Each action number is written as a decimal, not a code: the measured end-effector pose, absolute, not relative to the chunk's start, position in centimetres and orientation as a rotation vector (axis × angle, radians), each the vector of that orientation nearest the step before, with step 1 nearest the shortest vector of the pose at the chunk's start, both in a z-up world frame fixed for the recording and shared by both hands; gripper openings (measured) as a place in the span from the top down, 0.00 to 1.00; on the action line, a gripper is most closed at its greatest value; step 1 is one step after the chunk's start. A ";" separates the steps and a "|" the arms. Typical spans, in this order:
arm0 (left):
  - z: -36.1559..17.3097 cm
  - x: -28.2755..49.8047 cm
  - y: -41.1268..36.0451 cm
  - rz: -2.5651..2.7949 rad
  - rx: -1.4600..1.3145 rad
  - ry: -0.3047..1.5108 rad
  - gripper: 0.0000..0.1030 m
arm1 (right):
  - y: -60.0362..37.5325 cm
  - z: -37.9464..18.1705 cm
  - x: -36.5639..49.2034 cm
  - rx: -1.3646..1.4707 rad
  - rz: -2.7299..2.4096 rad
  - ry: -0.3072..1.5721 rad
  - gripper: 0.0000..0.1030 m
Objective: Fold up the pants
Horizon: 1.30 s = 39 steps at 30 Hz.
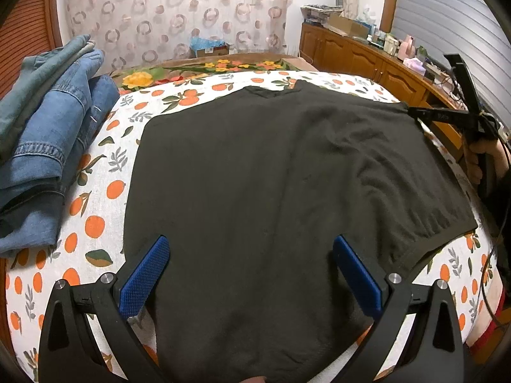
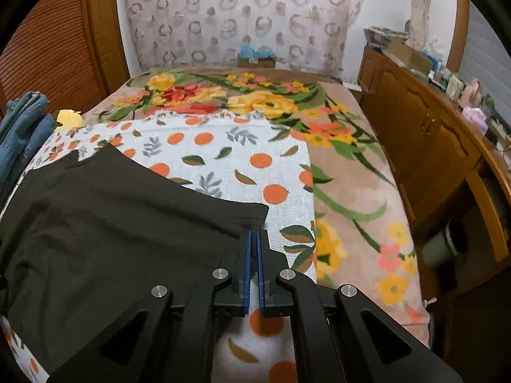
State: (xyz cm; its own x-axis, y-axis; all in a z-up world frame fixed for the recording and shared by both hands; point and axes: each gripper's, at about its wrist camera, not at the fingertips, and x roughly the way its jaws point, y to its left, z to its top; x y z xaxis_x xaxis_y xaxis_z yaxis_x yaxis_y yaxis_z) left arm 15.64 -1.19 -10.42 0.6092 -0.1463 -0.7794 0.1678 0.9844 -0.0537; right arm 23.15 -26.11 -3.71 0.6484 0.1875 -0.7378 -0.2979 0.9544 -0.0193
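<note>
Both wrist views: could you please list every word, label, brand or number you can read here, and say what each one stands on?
No text can be read in either view.
Cardboard box with blue contents by the patterned curtain: a pale label, too blurred to read.
Boxes and bottles on the brown wooden sideboard: any print is too small to read.
Black pants, folded blue jeans, orange-print bedsheet: no lettering visible.

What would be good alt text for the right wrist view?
The right gripper, jaws shut, pinches the corner of the black pants spread on an orange-print sheet. A floral blanket lies beyond, folded jeans at left, wooden cabinets at right.
</note>
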 end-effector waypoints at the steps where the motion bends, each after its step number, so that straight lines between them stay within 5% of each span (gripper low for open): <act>1: -10.3 15.5 -1.1 -0.186 0.017 0.891 0.00 | -26.3 -3.3 22.4 -0.144 0.284 0.809 0.96; 14: -8.3 11.5 1.8 -0.154 -0.011 0.826 0.00 | -26.0 -2.9 10.9 -0.128 0.375 0.694 0.52; 19: -7.8 9.5 4.0 -0.136 -0.043 0.794 0.03 | -26.0 -3.5 6.9 -0.112 0.428 0.676 0.46; 33: -10.0 6.0 5.2 -0.145 -0.082 0.856 0.51 | -29.0 -4.8 4.2 -0.077 0.488 0.671 0.42; 39: -10.8 5.7 4.7 -0.152 -0.080 0.879 0.55 | -29.1 -4.5 3.8 -0.067 0.503 0.686 0.42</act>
